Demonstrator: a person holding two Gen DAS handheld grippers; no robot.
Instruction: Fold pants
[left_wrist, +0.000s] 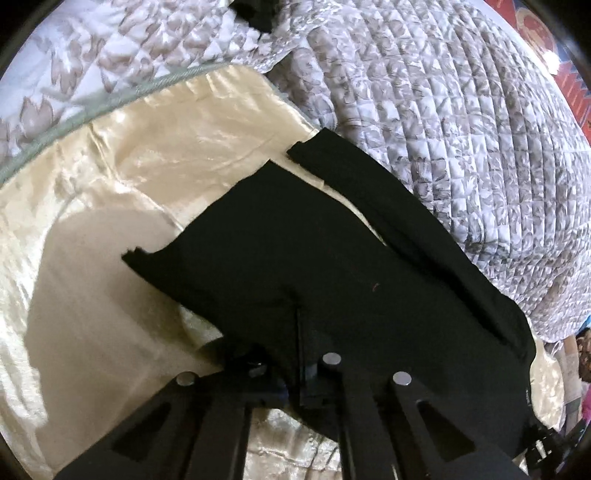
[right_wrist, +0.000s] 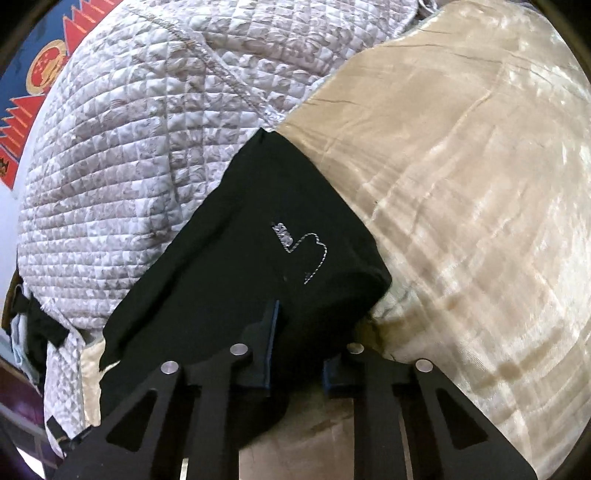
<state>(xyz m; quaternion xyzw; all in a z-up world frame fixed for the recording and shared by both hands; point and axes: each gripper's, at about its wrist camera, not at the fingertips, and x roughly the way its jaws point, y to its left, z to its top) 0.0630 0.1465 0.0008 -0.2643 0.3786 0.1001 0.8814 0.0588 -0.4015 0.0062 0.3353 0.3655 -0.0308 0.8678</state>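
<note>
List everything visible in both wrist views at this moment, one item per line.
pants: one, black, spread on the cream cover, one edge against the quilt; white stitched mark shows in the right wrist view.
cream cover: one, shiny cream, under the pants.
quilt: one, grey-white floral, bunched beside the pants.
patterned cloth: one, blue, red and orange, far corner.
left gripper: one, black, shut on the pants.
right gripper: one, black, pads pinching a fold of the pants.

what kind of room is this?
Likely a bedroom: black pants lie on a shiny cream satin bedspread, beside a grey-and-white floral quilted comforter.
</note>
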